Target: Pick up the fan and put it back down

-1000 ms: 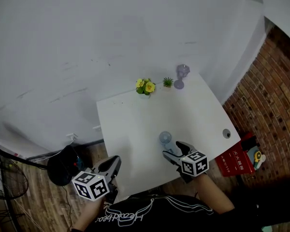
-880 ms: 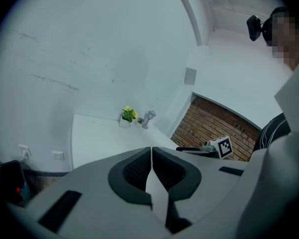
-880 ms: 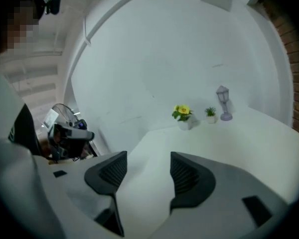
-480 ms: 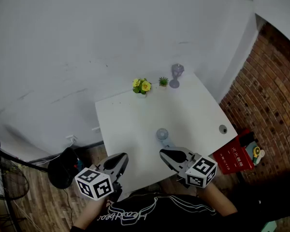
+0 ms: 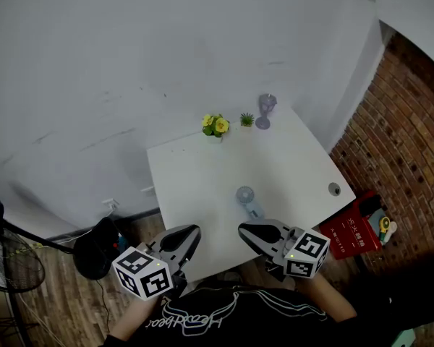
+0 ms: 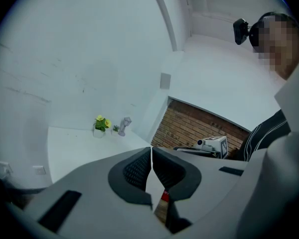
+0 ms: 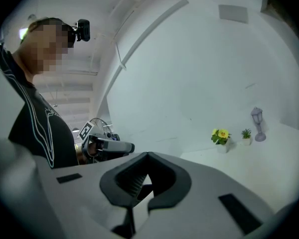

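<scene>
A small pale-blue hand fan [image 5: 247,197] lies on the white table [image 5: 202,179], near its front edge, round head away from me. My right gripper [image 5: 244,230] hovers just short of the fan's handle, apart from it, jaws shut on nothing; its own view [image 7: 147,156] shows the pads together. To its left, over the table's front corner, my left gripper [image 5: 191,232] is also shut and empty, its pads meeting in its own view [image 6: 152,152]. Each gripper view catches the other gripper, not the fan.
At the table's back edge stand a yellow flower pot [image 5: 215,126], a tiny green plant [image 5: 247,120] and a purple lantern ornament [image 5: 265,110]. A cable hole [image 5: 334,189] is at the right edge. A red box [image 5: 351,233] and brick wall [image 5: 412,143] lie right; a floor fan [image 5: 14,266] left.
The right gripper's jaws, open beside the fan a second ago, have shut empty and drawn back toward me and upward. The left gripper has risen toward the table corner. The fan stays on the table.
</scene>
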A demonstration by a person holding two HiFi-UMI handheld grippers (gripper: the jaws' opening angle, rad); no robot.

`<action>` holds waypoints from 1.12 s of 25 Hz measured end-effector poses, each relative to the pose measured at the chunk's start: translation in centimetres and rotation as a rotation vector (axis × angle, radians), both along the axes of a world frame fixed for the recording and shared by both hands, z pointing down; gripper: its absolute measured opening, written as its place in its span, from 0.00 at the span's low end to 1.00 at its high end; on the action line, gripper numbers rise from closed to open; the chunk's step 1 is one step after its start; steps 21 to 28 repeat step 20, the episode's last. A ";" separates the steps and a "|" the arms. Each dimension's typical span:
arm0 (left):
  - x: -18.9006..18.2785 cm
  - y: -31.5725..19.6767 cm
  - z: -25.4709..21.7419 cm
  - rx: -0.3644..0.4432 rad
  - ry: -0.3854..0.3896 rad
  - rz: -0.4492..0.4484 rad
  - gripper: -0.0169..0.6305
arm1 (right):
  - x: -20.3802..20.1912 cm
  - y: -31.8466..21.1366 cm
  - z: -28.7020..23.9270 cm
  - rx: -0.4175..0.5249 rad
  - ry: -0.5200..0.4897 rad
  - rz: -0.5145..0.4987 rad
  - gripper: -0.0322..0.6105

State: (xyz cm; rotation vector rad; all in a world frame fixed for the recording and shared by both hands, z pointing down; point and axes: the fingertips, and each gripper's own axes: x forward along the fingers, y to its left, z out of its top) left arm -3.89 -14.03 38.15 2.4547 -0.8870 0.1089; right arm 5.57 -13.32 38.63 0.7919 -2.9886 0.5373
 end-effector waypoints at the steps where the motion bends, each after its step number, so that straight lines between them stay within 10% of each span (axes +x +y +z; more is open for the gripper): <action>1: 0.0 0.2 0.0 0.002 -0.002 0.001 0.08 | -0.1 0.2 0.1 -0.002 0.003 -0.001 0.05; 28: -1.8 3.1 0.1 0.007 -0.003 -0.003 0.08 | -1.5 2.5 0.3 -0.011 0.021 0.027 0.05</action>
